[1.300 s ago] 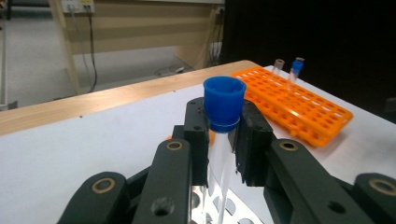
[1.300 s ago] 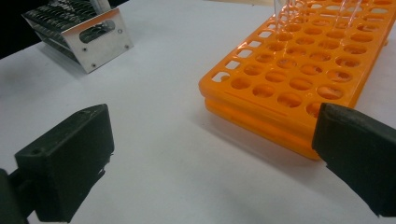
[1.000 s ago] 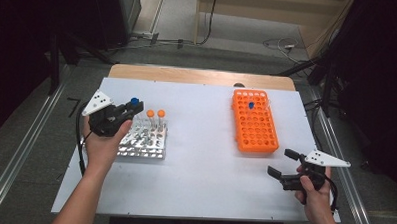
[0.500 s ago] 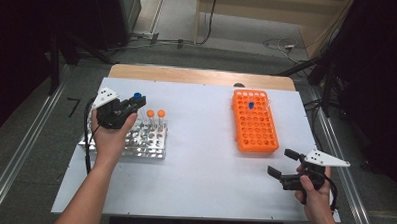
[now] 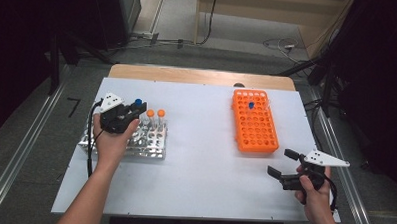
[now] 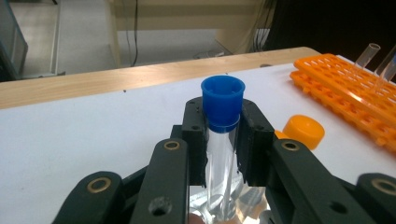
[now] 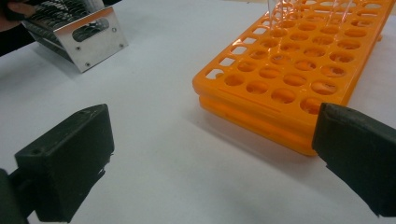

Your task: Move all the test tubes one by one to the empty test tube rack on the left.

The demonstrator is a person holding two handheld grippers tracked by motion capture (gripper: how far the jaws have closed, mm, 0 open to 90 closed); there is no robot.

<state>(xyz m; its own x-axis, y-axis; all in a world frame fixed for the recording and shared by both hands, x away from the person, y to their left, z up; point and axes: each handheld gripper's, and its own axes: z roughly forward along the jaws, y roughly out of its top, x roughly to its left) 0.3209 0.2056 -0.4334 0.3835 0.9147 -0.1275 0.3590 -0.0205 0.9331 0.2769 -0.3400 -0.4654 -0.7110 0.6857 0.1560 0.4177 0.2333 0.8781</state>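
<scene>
Two left tongs (image 6: 223, 140) jaws clamp the blue-capped tube (image 6: 222, 140) — upright — between them.

White-topped table (image 5: 198, 192) with pale wooden strip (image 5: 197, 76) along far edge. Grey carpeted floor (image 5: 31, 116) all round, metal rails (image 5: 20, 158) running down both sides. Black cables (image 5: 154, 39) trailing behind. Light wood panelling (image 5: 270, 14) at back; dark corners left and right.
</scene>
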